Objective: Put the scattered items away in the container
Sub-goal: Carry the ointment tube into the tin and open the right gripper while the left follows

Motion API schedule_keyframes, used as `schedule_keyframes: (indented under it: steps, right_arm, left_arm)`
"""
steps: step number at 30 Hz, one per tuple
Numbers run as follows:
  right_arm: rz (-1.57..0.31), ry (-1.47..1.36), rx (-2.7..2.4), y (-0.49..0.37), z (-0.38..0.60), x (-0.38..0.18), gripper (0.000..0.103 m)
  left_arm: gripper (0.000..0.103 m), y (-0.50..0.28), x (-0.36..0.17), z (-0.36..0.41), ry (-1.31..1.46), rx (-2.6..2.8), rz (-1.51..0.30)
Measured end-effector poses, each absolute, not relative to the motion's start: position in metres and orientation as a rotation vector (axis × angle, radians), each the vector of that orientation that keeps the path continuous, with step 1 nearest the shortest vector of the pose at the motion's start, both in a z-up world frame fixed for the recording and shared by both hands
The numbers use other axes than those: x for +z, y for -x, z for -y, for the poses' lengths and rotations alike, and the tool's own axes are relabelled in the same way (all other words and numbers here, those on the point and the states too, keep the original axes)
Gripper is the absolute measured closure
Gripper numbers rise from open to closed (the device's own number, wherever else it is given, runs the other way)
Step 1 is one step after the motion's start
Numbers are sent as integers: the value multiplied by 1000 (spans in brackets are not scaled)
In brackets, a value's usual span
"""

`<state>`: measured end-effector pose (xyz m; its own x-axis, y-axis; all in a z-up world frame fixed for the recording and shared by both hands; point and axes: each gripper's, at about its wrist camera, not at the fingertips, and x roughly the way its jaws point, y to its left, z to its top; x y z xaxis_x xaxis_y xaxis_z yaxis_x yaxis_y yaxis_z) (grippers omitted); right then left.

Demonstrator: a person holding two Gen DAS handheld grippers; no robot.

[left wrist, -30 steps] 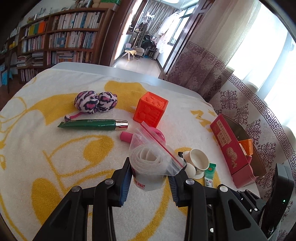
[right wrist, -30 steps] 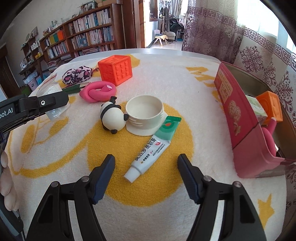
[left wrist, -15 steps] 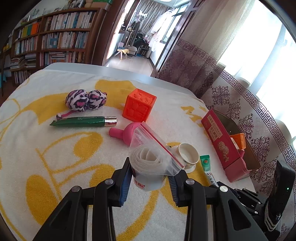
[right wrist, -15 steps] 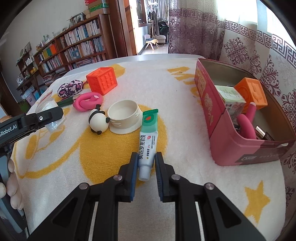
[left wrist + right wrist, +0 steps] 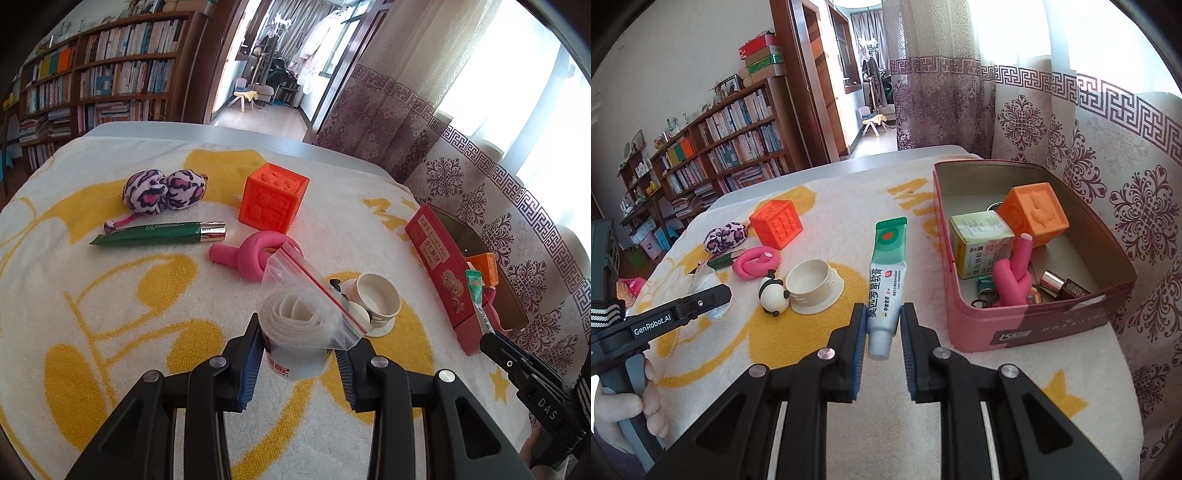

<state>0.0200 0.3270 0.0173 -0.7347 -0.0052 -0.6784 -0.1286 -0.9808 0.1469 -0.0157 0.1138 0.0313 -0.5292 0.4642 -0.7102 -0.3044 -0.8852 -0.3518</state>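
Both claws loaded.
Right claw (image 5: 883, 325) clamps the green-and-white ointment tube (image 5: 886, 275) at lower centre; left claw (image 5: 300, 356) grips a clear zip bag (image 5: 303, 314), seemingly holding white tape.

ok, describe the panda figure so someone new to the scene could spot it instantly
Start at the pink tin on the yellow-patterned towel; beside it stands a cream cup-like dish. The panda figure lies touching that dish, on the side away from the tin. It is the only black-and-white, egg-shaped thing there.
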Motion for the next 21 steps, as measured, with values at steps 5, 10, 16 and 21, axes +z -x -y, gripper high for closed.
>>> schedule_keyframes:
  steps: [5,10,16,21]
  right_arm:
    - [-319,997,2800,-28,-362,32,83]
    - [-366,933,2736,-31,-398,36,83]
    - [-387,911,2688,-27,-432,32,83]
    - [-378,930,2680,-18,-446,24,83]
  left_arm:
    - [65,12,36,-123,1192,2389,237]
    - [65,10,38,-138,1199,2360,216]
    - [65,4,42,-160,1194,2339,165]
    - [65,1,47,-176,1190,2333,135]
